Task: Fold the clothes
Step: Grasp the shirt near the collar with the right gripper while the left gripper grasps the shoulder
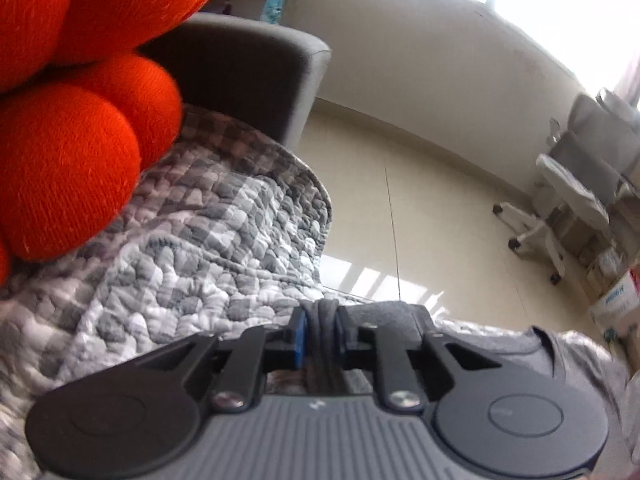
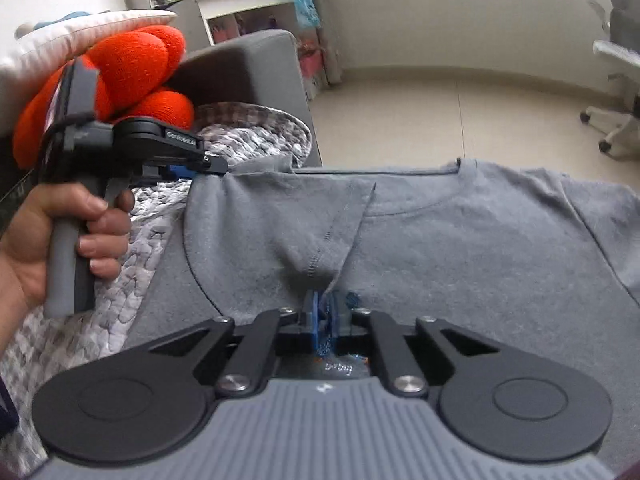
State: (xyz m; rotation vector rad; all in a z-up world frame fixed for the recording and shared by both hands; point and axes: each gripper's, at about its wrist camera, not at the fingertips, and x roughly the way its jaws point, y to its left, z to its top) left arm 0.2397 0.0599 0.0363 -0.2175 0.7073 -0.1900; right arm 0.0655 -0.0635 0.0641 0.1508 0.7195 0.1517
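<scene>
Closest to the right wrist camera, the right gripper has its blue-padded fingers pinched narrow on a bunched fold of the grey shirt, near the middle of the chest below the collar. From that pinch a folded flap of cloth runs up and left to the left gripper, whose tips clamp the shirt's edge at the shoulder side. A bare hand grips that tool's grey handle

Seen from the left wrist camera, the left gripper has its fingers drawn close together on a dark grey roll of shirt fabric, which trails off to the right

Spread flat, collar away from the camera, the shirt lies on a grey-and-white quilt that covers the seat of a grey sofa. An orange plush toy sits against the sofa arm, just behind the left gripper, and a white cushion rests above it. Beyond the sofa is a pale tiled floor, with a white wheeled chair well apart near the wall
</scene>
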